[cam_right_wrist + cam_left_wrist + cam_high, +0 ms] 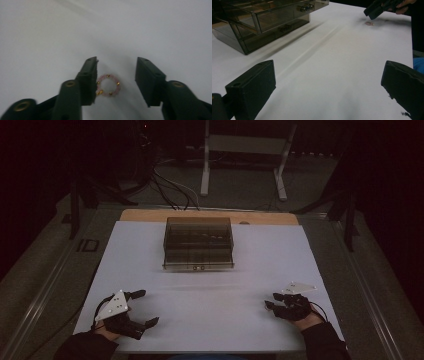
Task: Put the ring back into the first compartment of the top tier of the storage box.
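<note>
A small pink bead ring with gold beads lies flat on the white tabletop. My right gripper stands over it with a jaw on each side; the ring sits against the left jaw and well apart from the right one, so nothing presses on it. In the high view that gripper is at the table's near right. From the left gripper view the ring shows as a faint spot under the right gripper. My left gripper rests at the near left, its jaws wide open over bare table.
A smoky transparent drawer box stands at the table's far middle, its lower drawer front with two small knobs facing me. Behind the table are a wooden strip, cables and a white metal frame on the floor.
</note>
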`<state>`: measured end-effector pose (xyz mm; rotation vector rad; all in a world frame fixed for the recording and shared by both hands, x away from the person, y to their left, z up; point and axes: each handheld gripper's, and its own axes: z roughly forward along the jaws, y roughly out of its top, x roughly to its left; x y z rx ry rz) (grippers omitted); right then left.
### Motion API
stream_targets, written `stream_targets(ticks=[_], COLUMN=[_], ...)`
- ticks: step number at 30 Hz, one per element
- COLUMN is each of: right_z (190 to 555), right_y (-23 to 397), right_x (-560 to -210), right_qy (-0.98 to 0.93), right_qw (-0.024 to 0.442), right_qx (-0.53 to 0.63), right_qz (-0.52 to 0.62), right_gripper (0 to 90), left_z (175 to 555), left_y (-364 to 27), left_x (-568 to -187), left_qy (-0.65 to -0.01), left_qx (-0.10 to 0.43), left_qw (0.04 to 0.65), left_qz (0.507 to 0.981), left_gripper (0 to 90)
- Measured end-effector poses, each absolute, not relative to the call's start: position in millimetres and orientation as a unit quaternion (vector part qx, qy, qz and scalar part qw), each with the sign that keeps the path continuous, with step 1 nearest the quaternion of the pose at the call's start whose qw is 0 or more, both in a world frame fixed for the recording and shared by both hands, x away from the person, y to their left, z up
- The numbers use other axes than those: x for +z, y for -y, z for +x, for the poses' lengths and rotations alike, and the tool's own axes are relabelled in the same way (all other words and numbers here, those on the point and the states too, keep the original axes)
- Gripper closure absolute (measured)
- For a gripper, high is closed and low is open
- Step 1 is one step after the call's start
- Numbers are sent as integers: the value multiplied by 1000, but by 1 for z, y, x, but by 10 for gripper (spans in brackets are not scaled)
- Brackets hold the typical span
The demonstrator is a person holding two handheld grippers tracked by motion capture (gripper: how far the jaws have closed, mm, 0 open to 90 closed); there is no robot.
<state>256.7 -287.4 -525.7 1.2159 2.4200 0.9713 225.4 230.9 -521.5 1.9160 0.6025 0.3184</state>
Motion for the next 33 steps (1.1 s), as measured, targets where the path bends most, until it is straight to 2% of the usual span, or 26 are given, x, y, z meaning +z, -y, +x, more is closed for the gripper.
stream_targets(ticks=[4,7,20,24,33], right_z=[257,258,261,262,262], right_y=[284,284,283,283,283], right_x=[-529,-530,-535,-535,-535], right_qy=[-842,-844,-847,-847,-846], right_qw=[132,131,120,119,118], right_qx=[313,308,293,290,291], right_qz=[419,420,426,430,431], right_gripper=[673,718,804,863,879], left_z=[225,226,226,226,226], left_y=[-231,-231,-232,-232,-232], left_x=[-521,-522,-522,-522,-522], left_qy=[-253,-252,-255,-255,-255], left_qx=[132,131,129,130,129], left_qw=[527,526,529,529,528], left_qz=[801,801,799,799,800], left_gripper=[11,11,11,11,11])
